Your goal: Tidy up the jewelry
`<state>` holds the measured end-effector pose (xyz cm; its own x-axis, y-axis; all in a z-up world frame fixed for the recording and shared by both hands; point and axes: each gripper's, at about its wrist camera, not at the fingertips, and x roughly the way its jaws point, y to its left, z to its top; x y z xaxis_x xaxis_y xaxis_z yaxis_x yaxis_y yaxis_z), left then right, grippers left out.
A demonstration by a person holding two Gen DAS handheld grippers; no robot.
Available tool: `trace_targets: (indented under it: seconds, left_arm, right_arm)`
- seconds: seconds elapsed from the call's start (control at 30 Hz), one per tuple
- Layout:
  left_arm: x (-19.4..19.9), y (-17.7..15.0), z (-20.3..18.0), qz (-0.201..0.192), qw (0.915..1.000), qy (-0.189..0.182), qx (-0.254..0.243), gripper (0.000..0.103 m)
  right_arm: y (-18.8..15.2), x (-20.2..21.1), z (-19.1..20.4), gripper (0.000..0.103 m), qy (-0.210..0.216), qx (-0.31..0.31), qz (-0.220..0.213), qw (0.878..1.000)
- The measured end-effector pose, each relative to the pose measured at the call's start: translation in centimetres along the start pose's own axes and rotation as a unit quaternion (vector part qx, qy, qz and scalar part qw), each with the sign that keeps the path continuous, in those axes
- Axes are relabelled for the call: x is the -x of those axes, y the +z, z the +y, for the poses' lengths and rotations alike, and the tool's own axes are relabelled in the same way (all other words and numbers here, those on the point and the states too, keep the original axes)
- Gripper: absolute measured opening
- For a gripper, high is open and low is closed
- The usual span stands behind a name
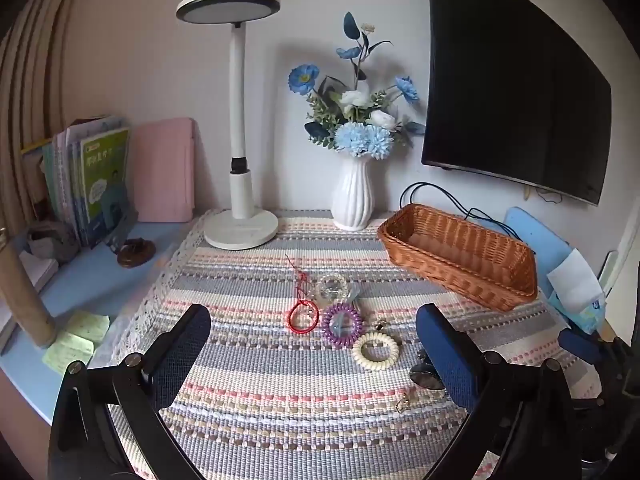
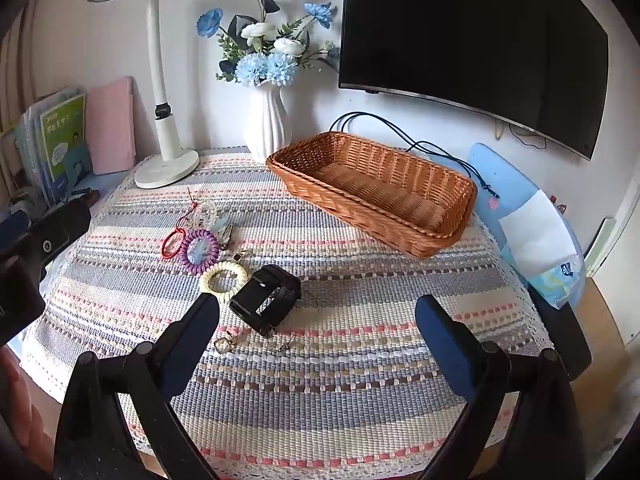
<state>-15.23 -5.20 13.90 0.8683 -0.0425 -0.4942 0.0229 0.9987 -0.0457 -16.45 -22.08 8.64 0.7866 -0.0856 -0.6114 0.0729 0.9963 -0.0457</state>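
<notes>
Striped woven tablecloth (image 2: 360, 380): grey, cream and pink, lace-edged, spread over the table as the work surface; every piece of jewelry lies on it
Oblong brown wicker basket (image 2: 436, 196): at the far right of the cloth, below the wall-mounted screen, nothing visible inside; judging by the task, the likely place for the pieces
White ribbed ceramic vase (image 2: 267, 124): holds blue and white flowers, back against the wall beside the basket's left end, out of the working area
Left gripper (image 1: 312, 344): black arms with dark blue pads, fingers spread wide with nothing between them, hovering above the cloth and angled down toward the cluster
Right gripper (image 2: 316, 332): same build, fingers wide apart and empty, tilted down with the watch just ahead of its left finger (probably the nearest pick)
Black strapped wristwatch (image 2: 266, 298): lies on its side at the near end of the cluster, well apart from the basket
Cream spiral coil hair tie (image 2: 223, 277): touching the watch's far-left side
Purple spiral coil hair tie (image 2: 199, 251): just beyond the cream one, something pale blue lying across it
Red cord bracelet (image 2: 173, 243): left of the purple coil, its tail trailing toward the lamp
Small gold-coloured trinkets (image 2: 226, 345): nearest the right gripper; too small to identify
</notes>
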Motion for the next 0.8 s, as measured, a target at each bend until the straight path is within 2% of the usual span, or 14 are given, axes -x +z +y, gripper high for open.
trace_targets:
  seconds: [0.3,0.33,0.8]
  left_arm:
    - [-0.46,-0.05,0.87,0.006,0.9997,0.005,0.022,0.102]
    - [-0.46,-0.05,0.85,0.006,0.9997,0.003,0.022,0.102]
    - [-0.46,-0.3,0.88,0.004,0.9998,0.01,0.018,0.102]
  right_arm:
    - [0.0,-0.01,-0.06,0.099,-0.002,-0.006,0.002,1.0]
    - [0.73,0.22,0.56,0.099,-0.002,-0.003,0.003,1.0]
    - [-0.11,0.17,0.26,0.099,-0.002,-0.005,-0.003,1.0]
